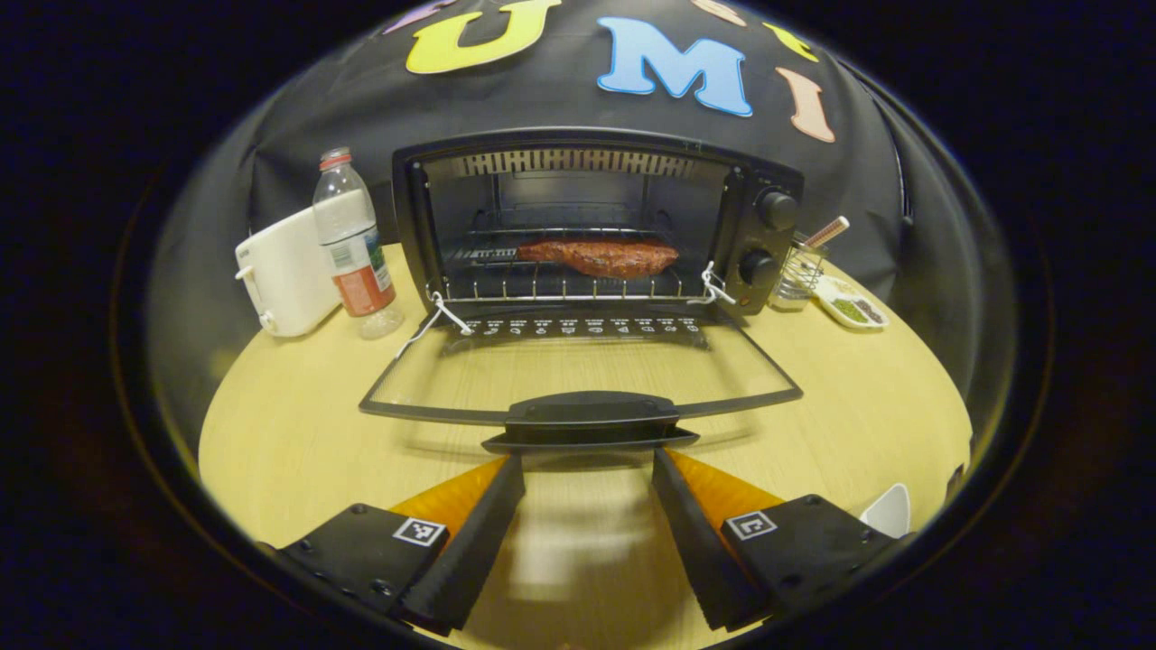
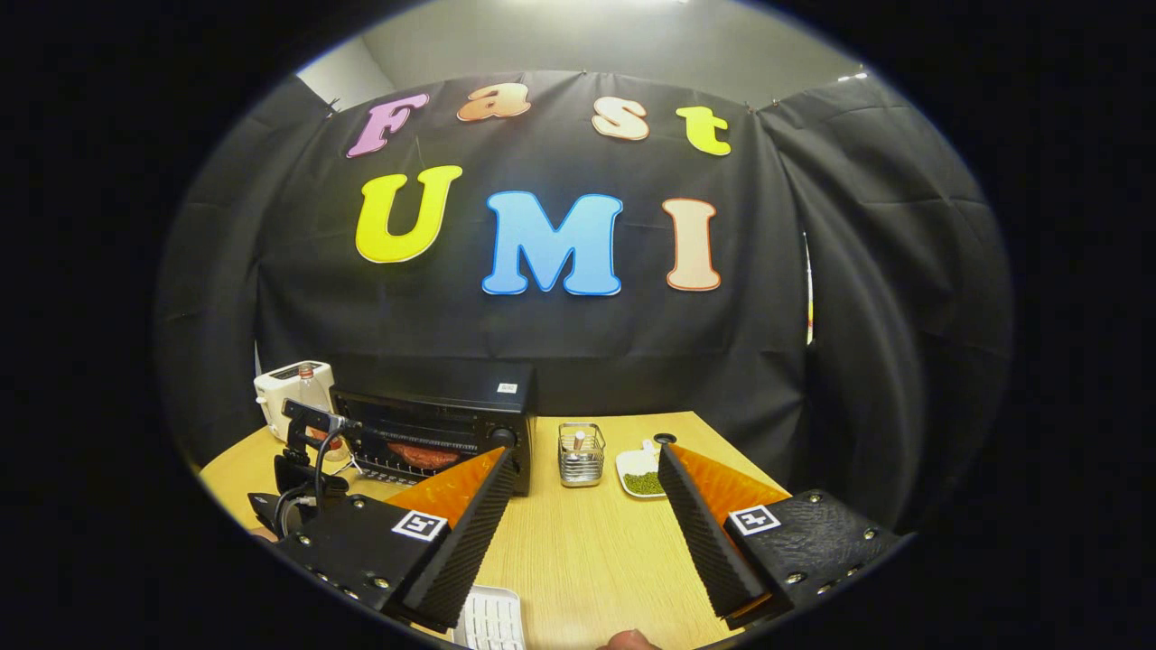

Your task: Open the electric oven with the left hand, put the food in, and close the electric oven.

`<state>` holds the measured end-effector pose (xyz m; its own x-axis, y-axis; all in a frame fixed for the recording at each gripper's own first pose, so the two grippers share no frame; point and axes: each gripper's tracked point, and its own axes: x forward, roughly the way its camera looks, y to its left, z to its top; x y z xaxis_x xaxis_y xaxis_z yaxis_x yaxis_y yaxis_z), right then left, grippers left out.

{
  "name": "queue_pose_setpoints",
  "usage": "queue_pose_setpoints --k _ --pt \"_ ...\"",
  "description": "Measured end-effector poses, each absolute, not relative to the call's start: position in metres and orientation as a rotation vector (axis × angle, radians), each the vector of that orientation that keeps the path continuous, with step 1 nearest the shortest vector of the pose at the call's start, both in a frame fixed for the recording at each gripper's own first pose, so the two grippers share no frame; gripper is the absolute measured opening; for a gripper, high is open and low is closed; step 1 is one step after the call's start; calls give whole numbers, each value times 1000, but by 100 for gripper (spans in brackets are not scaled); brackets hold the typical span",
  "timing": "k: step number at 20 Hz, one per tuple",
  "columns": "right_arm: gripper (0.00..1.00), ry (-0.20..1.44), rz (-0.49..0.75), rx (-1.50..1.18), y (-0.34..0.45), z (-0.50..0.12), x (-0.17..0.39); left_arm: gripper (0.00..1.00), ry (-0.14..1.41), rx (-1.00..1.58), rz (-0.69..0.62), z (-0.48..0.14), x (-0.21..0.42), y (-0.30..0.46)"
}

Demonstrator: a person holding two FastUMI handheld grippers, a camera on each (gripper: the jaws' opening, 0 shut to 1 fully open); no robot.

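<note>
Both hand-held grippers open: left hand-held gripper (image 1: 587, 469) just beneath oven door handle (image 1: 591, 421); food (image 1: 600, 255) on rack inside

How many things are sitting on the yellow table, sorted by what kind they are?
Ovens: 1, the open electric oven, meat on its rack.
Toasters: 1, white toaster.
Bottles: 1, water bottle.
Wire baskets: 1, wire basket.
Dishes: 1, white dish holding green bits.
Total: 5 things on the table, plus the meat.
</note>
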<state>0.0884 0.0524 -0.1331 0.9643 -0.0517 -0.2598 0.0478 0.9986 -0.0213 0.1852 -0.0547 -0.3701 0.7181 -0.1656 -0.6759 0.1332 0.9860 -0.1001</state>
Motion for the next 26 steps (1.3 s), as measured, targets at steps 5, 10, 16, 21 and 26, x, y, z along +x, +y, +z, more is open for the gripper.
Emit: queue_pose_setpoints --k 5,10,16,21,26 --pt "98 263 -23 -14 60 -133 90 100 694 -62 -161 -352 185 -53" --pt "98 263 1 -8 69 -136 96 100 637 -77 -157 -326 189 -51" --pt "98 276 6 3 70 -138 97 97 547 -30 -167 -291 201 -50" --pt "98 286 -8 9 65 -139 98 100 459 0 -174 -258 229 -48" --pt "98 281 -27 13 59 -137 98 97 376 4 -177 -224 265 -46"
